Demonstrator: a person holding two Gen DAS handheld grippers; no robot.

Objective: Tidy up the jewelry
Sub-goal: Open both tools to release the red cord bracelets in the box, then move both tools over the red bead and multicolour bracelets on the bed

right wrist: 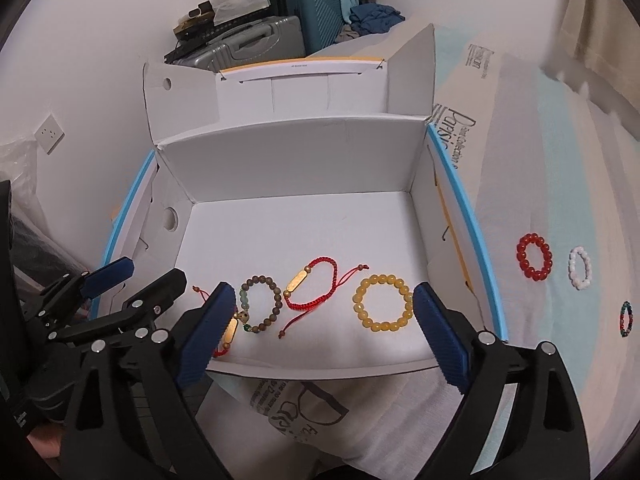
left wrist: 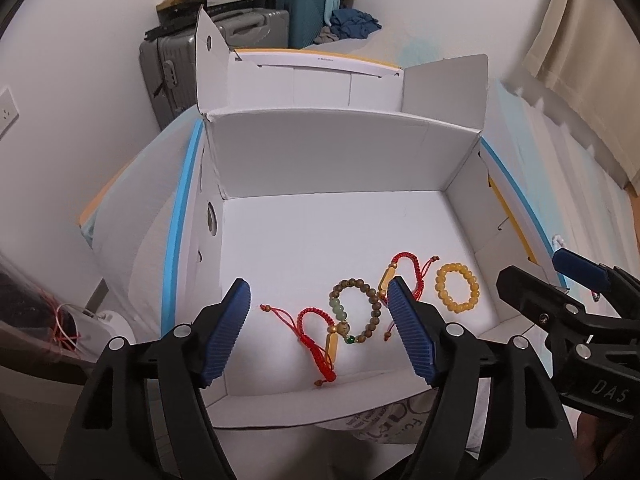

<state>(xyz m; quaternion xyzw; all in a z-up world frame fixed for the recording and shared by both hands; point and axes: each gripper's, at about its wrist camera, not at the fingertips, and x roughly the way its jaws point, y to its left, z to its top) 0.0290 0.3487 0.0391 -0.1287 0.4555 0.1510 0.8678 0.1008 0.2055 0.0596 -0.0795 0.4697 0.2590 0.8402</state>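
Observation:
An open white cardboard box [left wrist: 320, 152] [right wrist: 296, 152] lies on a bed. On its floor lie a red cord bracelet [left wrist: 316, 344], a brown bead bracelet [left wrist: 356, 312] [right wrist: 260, 304], a second red cord bracelet [left wrist: 404, 272] [right wrist: 312, 288] and a yellow bead bracelet [left wrist: 458, 288] [right wrist: 382, 303]. My left gripper [left wrist: 320, 332] is open and empty over the box's near edge. My right gripper [right wrist: 324, 336] is open and empty, also above the near edge. Outside the box on the right lie a red bead bracelet [right wrist: 534, 256], a white bead bracelet [right wrist: 580, 267] and a dark bead bracelet [right wrist: 626, 319].
The box's side flaps [right wrist: 412, 72] stand up at the back. Suitcases [left wrist: 224, 48] [right wrist: 280, 36] with clothes on them stand behind against the wall. A printed cloth [right wrist: 304, 404] covers the bed in front of the box. A curtain [left wrist: 592, 52] hangs on the right.

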